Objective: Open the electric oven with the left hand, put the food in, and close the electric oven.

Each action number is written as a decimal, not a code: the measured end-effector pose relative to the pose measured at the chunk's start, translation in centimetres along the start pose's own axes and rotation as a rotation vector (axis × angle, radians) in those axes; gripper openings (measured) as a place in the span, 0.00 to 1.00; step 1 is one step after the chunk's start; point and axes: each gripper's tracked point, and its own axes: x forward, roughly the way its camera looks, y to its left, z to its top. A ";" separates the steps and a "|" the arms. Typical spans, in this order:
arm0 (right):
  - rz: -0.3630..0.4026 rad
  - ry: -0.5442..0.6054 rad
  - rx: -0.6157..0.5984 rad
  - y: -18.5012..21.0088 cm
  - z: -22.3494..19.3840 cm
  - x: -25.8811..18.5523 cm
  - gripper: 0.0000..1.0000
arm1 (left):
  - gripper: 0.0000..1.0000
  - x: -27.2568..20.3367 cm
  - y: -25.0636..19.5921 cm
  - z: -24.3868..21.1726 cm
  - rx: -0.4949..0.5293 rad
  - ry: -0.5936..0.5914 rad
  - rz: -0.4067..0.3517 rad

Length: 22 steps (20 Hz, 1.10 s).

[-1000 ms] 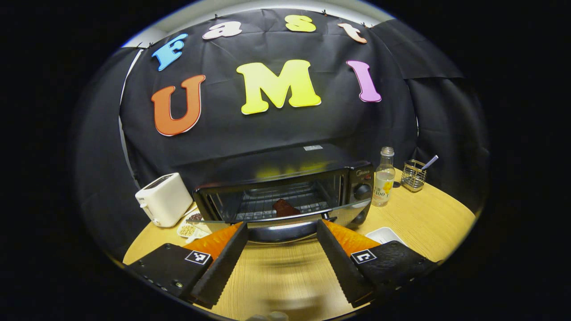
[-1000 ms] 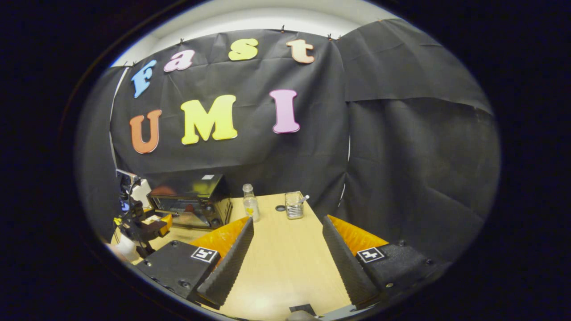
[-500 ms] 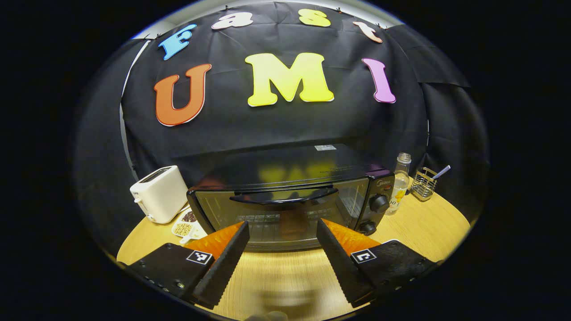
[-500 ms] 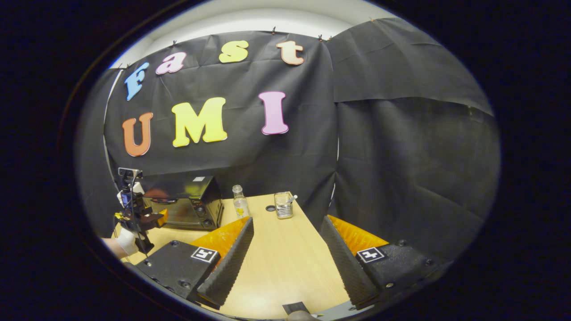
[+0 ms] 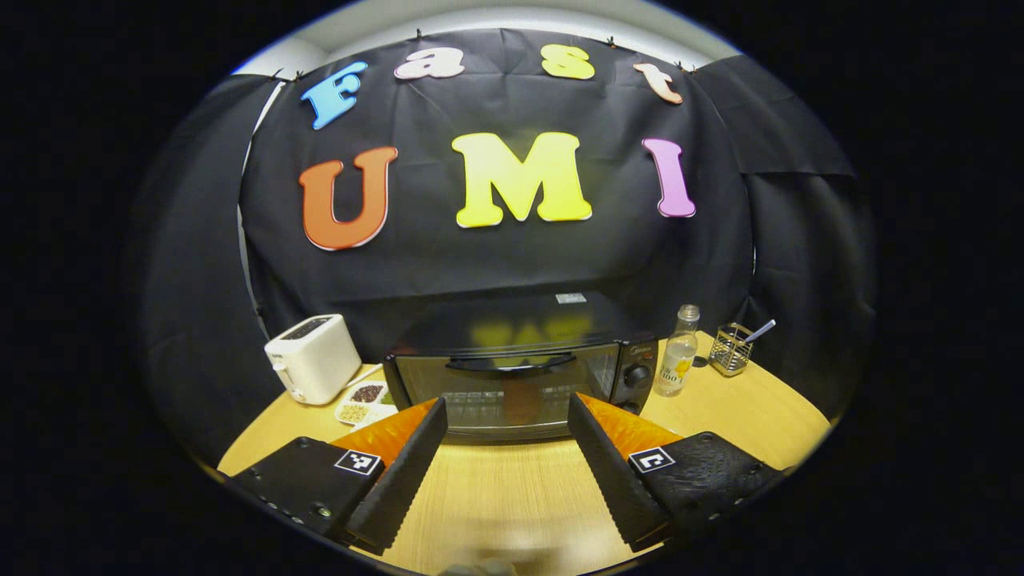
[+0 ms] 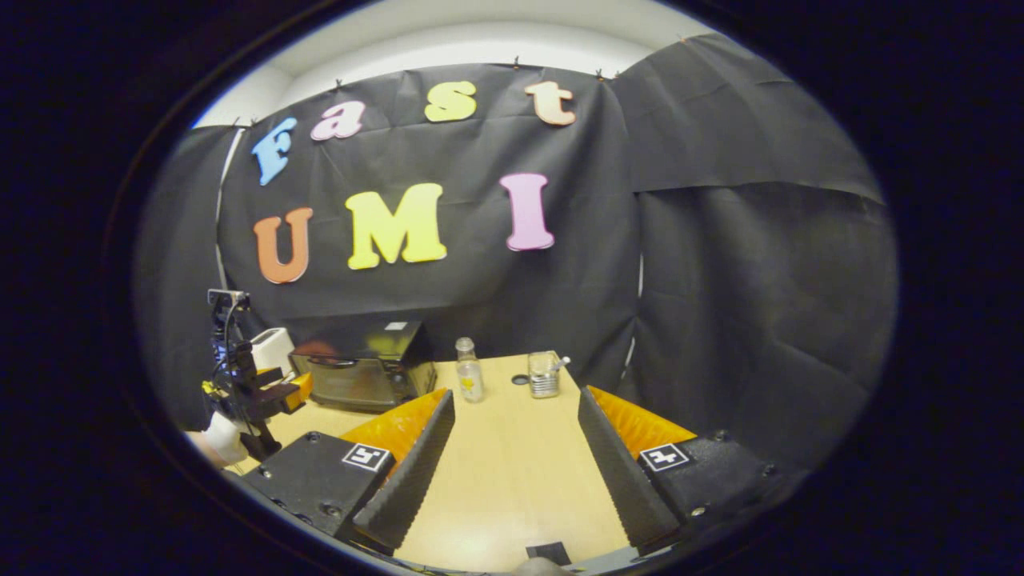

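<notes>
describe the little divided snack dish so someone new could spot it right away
Start at the big black electric oven with a glass door at the back of the round wooden table. Between its left side and the white toaster lies a small white compartment dish. It alone is flat and holds dark and pale bits in separate sections.

Light wood-grain table (image 5: 512,496), smooth with a soft sheen. Black oven (image 5: 520,368) with glossy glass door and reflective top. White toaster (image 5: 314,370) of smooth plastic. Clear glass bottle (image 5: 677,362). Shiny wire-metal holder (image 5: 730,350). Matt black ridged fingers (image 5: 400,480).
</notes>
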 end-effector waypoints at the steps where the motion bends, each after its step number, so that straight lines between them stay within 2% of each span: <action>1: 0.035 -0.006 -0.011 0.7 0.2 -0.1 0.99 | 0.96 -2.2 0.2 1.0 -0.011 -0.020 0.008; 5: 0.212 -0.019 -0.040 4.1 0.2 -1.7 0.99 | 0.96 -12.3 1.8 4.4 -0.045 -0.089 0.084; 6: 0.248 -0.026 -0.053 4.7 0.3 -2.4 0.99 | 1.00 -15.0 2.4 5.1 -0.044 -0.107 0.111; 7: 0.274 -0.032 -0.073 5.0 0.4 -3.1 0.99 | 0.96 -17.5 3.0 5.4 -0.042 -0.120 0.139; 11: 0.354 -0.082 -0.107 6.2 0.9 -6.1 0.99 | 0.96 -26.9 4.9 5.3 -0.041 -0.141 0.241; 12: 0.367 -0.080 -0.097 6.5 0.5 -6.6 0.96 | 0.96 -28.8 5.3 5.5 -0.044 -0.154 0.264; 16: 0.403 -0.080 -0.064 7.6 0.3 -8.8 0.99 | 0.96 -34.2 6.2 5.3 -0.057 -0.149 0.312; 17: 0.396 -0.088 -0.068 7.6 0.5 -9.2 0.96 | 0.96 -34.8 6.3 5.8 -0.065 -0.161 0.314; 18: 0.391 -0.092 -0.068 7.7 0.5 -9.7 0.99 | 0.96 -35.3 6.5 5.9 -0.072 -0.165 0.314; 22: 0.371 -0.091 -0.096 9.3 0.1 -11.5 0.96 | 0.96 -37.0 7.1 6.2 -0.082 -0.174 0.297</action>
